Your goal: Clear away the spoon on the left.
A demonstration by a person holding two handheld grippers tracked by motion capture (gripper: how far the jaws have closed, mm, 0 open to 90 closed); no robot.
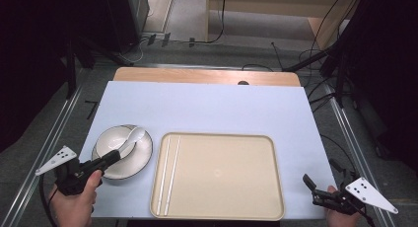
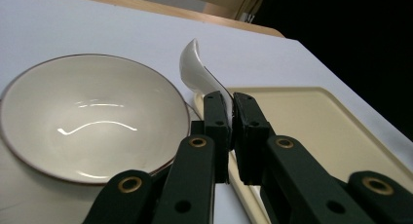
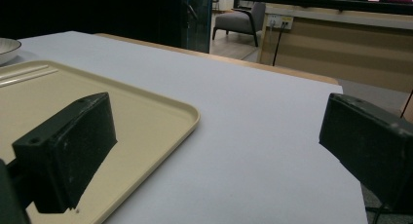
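A white ceramic spoon (image 1: 132, 138) is lifted over the white bowl (image 1: 111, 142), which sits on a dark-rimmed plate (image 1: 143, 156) at the table's left. My left gripper (image 1: 114, 156) is shut on the spoon's handle; in the left gripper view the spoon (image 2: 195, 68) rises from between the closed pads (image 2: 216, 121), beside the bowl (image 2: 92, 117). To the right lies the beige tray (image 1: 236, 177) with a pair of pale chopsticks (image 1: 170, 172) along its left side. My right gripper (image 1: 311, 187) rests open at the table's front right corner, nothing between its pads (image 3: 73, 151).
The tray's corner (image 3: 185, 119) lies left of the right gripper. A wooden strip (image 1: 207, 76) runs along the table's far edge. Cables and stand legs (image 1: 325, 64) lie on the floor beyond the table. A person's hands hold both grippers at the near edge.
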